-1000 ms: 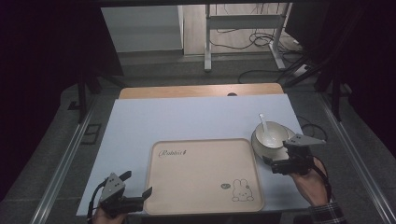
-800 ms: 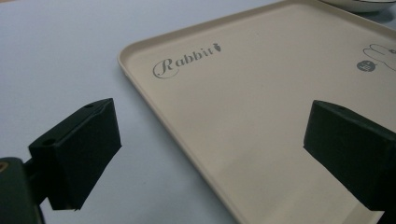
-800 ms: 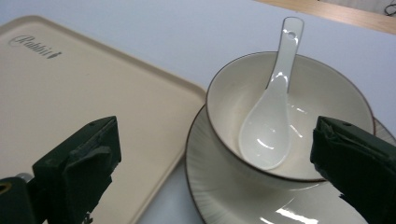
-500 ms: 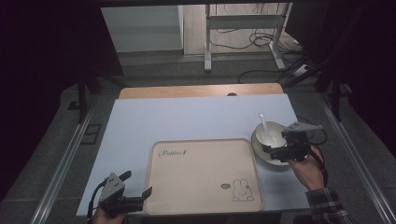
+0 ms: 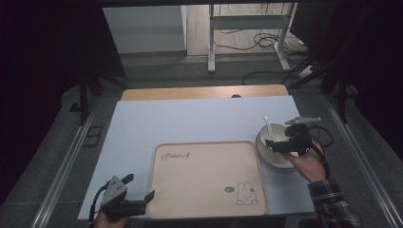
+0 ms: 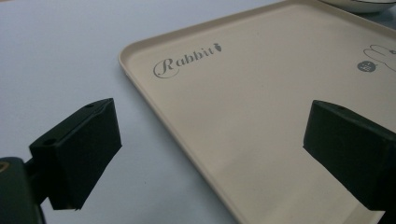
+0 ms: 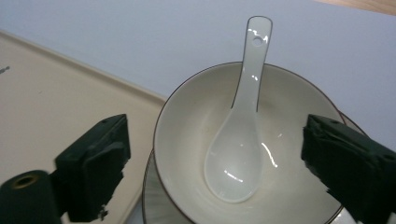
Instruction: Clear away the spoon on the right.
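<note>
A white bowl (image 5: 271,154) with a white ceramic spoon (image 5: 267,124) in it stands right of the beige rabbit-print tray (image 5: 209,178). In the right gripper view the bowl (image 7: 196,135) rests on a saucer (image 7: 152,203), and the spoon (image 7: 238,154) leans on its far rim. My right gripper (image 5: 276,144) hovers over the bowl; its jaws have just been closing a little and stand open on either side of the bowl (image 7: 223,158), touching nothing. My left gripper (image 5: 139,187) is open at the tray's front left corner, with the tray's edge (image 6: 196,154) between its jaws (image 6: 215,147).
The tray and bowl lie on a pale blue mat (image 5: 190,118) over a wooden table (image 5: 204,91). Metal rails (image 5: 71,156) run along both sides. Desk legs and cables (image 5: 266,42) are on the floor beyond the table.
My right hand has carried its gripper left and slightly away from me, from beside the bowl to over it. The left gripper has stayed still.
</note>
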The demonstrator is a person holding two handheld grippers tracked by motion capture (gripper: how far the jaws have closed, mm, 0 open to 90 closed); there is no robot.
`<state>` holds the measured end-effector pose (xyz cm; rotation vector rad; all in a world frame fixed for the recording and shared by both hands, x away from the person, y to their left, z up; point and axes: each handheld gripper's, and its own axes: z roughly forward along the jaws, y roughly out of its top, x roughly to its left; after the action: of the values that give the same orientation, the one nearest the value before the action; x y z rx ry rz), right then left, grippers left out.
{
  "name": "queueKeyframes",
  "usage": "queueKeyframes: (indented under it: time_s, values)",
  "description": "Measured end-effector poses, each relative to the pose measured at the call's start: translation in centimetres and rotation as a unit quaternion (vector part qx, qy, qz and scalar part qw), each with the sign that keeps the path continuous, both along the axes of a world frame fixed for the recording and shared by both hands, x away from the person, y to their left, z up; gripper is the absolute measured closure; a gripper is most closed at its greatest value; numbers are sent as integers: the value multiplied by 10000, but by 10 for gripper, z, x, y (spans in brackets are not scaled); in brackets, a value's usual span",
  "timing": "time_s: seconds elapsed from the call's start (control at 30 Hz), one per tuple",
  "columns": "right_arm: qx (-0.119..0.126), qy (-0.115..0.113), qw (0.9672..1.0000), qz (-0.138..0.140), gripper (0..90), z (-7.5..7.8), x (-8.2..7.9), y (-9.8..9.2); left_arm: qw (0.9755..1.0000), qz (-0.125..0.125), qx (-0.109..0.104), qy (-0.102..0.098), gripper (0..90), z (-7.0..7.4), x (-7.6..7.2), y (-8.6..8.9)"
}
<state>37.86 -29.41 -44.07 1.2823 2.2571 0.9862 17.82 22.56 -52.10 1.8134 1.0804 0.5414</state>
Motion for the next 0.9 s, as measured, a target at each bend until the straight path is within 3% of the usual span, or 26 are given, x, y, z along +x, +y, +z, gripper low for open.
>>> queueKeyframes:
  time_s: [0.17,0.3,0.9]
  values:
    - [-58,-26,10000,-62,280,-1,8,1,10000,0,-8,0,37,0,0,0]
    - [-300,-43,9994,-141,411,-4,16,5,10000,-1,-5,-2,38,0,0,0]
    - [-535,136,9979,-328,644,-24,47,15,10000,-2,-27,8,38,0,0,1]
